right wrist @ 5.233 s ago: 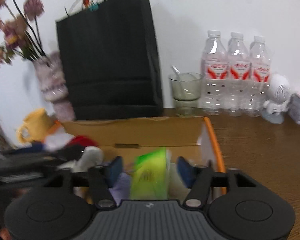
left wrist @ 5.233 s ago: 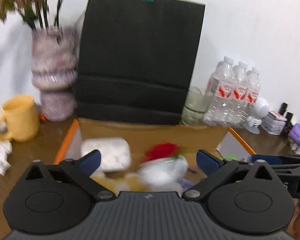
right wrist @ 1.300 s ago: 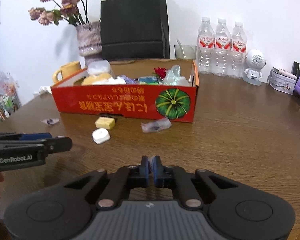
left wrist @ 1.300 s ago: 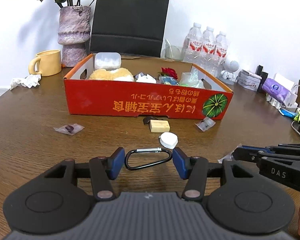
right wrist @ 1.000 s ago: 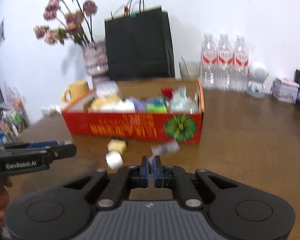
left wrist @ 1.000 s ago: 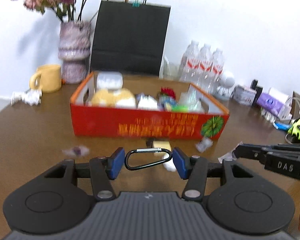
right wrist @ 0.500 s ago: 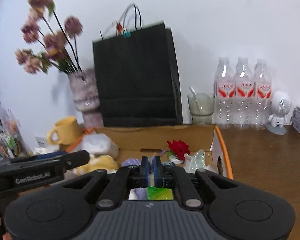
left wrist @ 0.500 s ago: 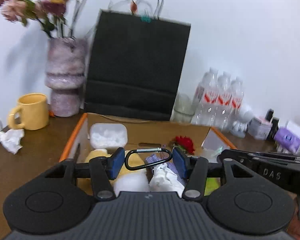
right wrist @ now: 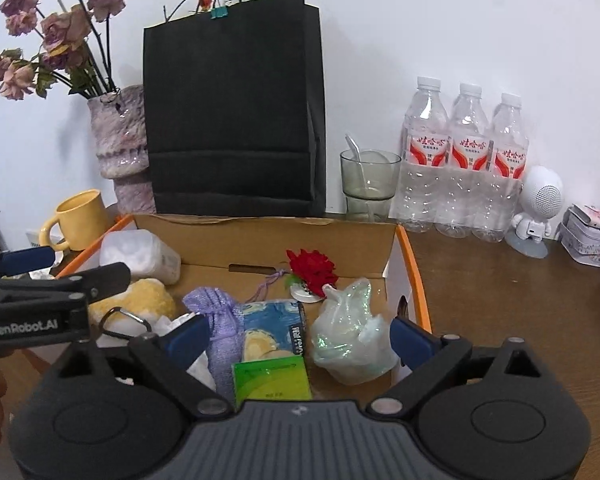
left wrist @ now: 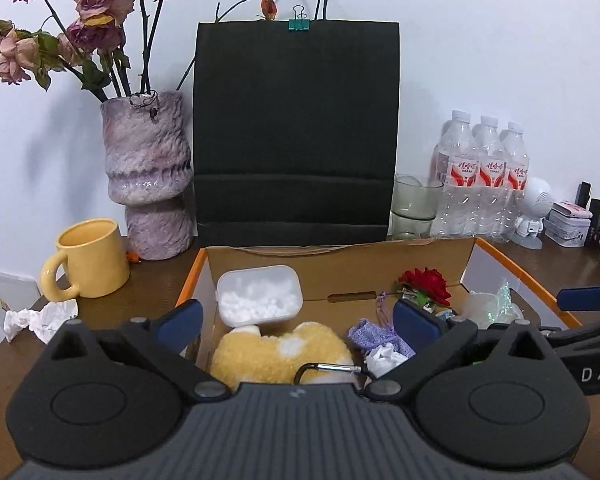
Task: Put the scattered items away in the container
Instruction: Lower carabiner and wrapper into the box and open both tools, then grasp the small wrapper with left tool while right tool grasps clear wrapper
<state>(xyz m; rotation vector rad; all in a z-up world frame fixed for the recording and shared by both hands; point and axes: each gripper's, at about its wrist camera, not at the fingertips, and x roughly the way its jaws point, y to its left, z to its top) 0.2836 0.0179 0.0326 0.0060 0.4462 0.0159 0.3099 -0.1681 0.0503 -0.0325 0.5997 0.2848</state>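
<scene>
Carabiner [left wrist: 327, 371] lay released on yellow plush [left wrist: 278, 350] inside box [left wrist: 496, 256]; half second earlier left gripper [left wrist: 296, 316] pinched it. Both left and right gripper [right wrist: 298, 334] spread, empty; drop-off complete, further scattered items presumably awaited.

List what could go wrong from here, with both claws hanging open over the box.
1. The carabiner lies on the rounded yellow plush close under the left claw; it may slide down between items or get snagged as the claw pulls back.
2. The right claw is low over the plastic bag and green packet; lifting carelessly might drag them over the box's orange rim.
</scene>
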